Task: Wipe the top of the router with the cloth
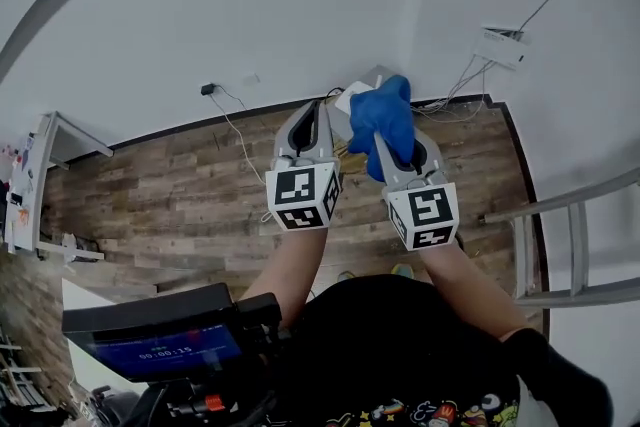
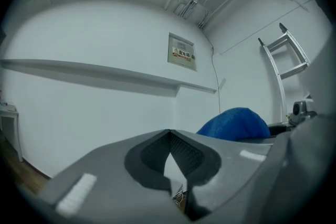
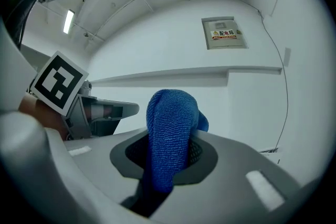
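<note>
Right hand-held gripper [image 1: 398, 147] has its jaws closed on the blue cloth [image 1: 385, 118]. The cloth is pinched low, and a thick fold stands up above the jaws. The left hand-held gripper [image 1: 312, 111] is pressed together at the tips with nothing between them.

What I take to be the router [image 1: 500, 45] is a white cabled box mounted on the wall. It sits well off to the right of both tools and nothing touches it, so the wipe has not begun.

To do the step well, the loose fold should meet the top face of the box flat. The stroke should be light and run along its length, clear of the cables.

Both forearms reach forward from the body above the wood floor [image 1: 180, 185]. The tools are side by side, near each other, and aimed at the wall's foot.
</note>
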Demonstrator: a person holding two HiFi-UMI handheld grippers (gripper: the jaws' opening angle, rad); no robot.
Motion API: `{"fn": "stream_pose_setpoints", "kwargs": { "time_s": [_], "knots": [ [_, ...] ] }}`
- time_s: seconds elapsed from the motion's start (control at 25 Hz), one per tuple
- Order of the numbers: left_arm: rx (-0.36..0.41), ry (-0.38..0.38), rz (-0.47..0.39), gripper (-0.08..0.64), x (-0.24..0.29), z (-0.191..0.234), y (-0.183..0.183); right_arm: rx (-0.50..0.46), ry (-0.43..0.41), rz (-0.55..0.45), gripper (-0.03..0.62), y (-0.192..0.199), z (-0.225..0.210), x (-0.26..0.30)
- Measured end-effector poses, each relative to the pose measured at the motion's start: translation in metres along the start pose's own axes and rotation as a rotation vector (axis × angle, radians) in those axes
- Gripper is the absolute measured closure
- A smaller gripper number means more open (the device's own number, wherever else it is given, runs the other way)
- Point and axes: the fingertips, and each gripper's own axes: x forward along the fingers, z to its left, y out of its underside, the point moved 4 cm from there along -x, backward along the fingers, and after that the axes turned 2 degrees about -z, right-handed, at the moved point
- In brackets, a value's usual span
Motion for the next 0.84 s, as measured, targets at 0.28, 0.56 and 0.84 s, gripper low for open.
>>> {"fn": "stream_pose_setpoints", "kwargs": {
  "time_s": [0.28, 0.56, 0.84],
  "knots": [
    [0.016, 0.007, -0.036, 0.560, -0.017, -0.026, -0.019, -0.009, -0.022, -0.045, 0.494, -0.025, -0.005, -0.024],
    [0.051, 0.050, -0.045, 0.560, -0.043, -0.051, -0.014, -0.016, -0.029, -0.079, 0.494, -0.017, 0.007, -0.046],
    [0.061, -0.008, 0.020, 0.560, 0.122, 0.022, 0.075, 0.049, -0.077, -0.035, 0.494, 0.077, -0.072, 0.125]
  ]
}}
